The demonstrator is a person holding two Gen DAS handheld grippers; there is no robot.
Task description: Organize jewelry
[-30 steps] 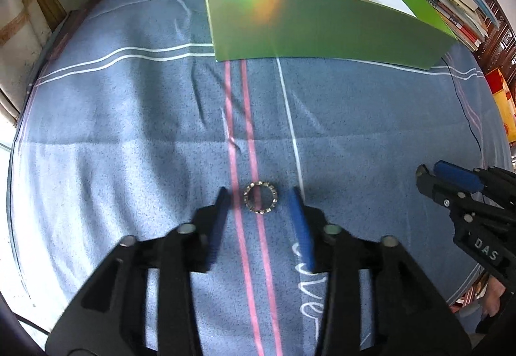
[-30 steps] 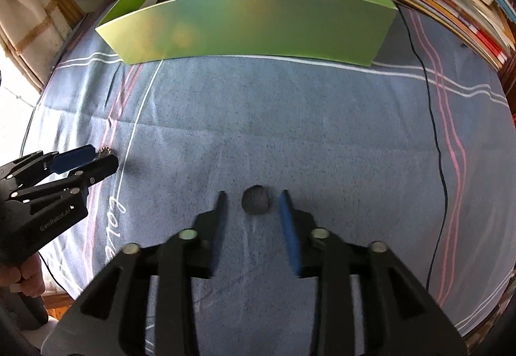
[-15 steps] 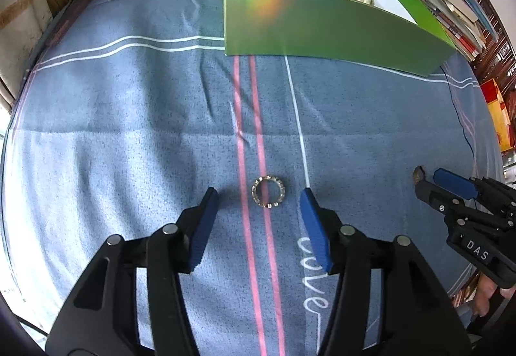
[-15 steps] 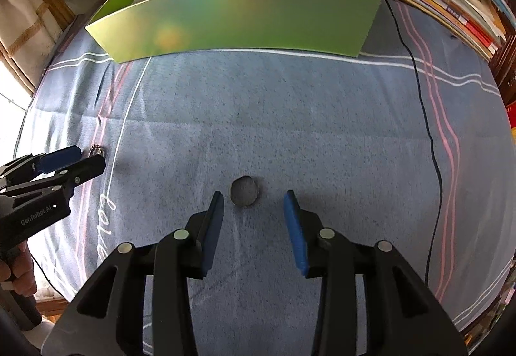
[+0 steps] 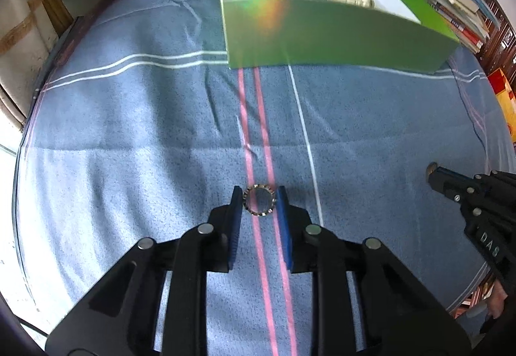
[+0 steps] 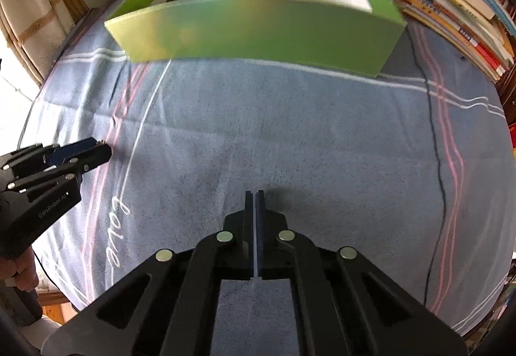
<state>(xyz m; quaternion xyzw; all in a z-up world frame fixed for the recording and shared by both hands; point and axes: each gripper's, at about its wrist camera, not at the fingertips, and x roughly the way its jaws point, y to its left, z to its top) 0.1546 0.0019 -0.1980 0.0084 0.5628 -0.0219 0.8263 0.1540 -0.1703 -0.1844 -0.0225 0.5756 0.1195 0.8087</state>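
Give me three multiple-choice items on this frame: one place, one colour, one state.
1. Where is the ring?
A. inside the box
B. between the left tool's fingers
C. on the books

2. What colour is the outside of the box?
A. green
B. red
C. black

3. How do the right tool's fingers stand?
A. wide apart
B. shut together
C. out of view

Answers: 1 B, the ring sits on the cloth between the blue pads of the left tool, which are closing; 2 A, its near wall is green; 3 B, the fingers meet with hardly a slit.

Box (image 6: pixel 258 30) contents blurred — bookstacks (image 6: pixel 451 1) cut off by edge.
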